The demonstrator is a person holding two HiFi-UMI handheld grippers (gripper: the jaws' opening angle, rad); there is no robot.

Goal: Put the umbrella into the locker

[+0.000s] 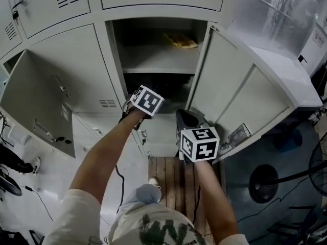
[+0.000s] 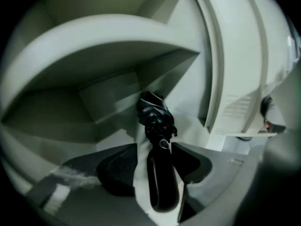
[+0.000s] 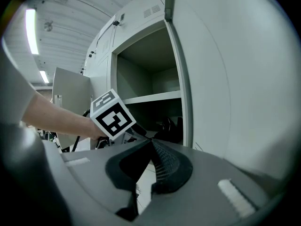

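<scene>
The umbrella (image 2: 159,173) lies on the compartment floor under the shelf (image 2: 94,46) of the locker (image 1: 116,65), so it looks already placed. Its long axis runs straight away from the left gripper (image 2: 155,149): the smooth handle points out toward the opening below the shelf's front edge, and the folded canopy end lies deeper in, toward the back wall under the shelf. The left gripper's jaws stand wide apart with the handle between them. A strip of pale floor shows beside the handle on the left pad's side, and the right pad is close to the handle's neck but does not seem to press on it. The left hand is much the nearer one. The right gripper (image 3: 151,142), its jaws together on nothing, hangs outside the locker, below and in front of the shelf, next to the open door (image 1: 230,86). The next move is probably to draw the left gripper straight back along the handle's line, because going sideways could catch a pad on the handle and drag the umbrella out from under the shelf.
</scene>
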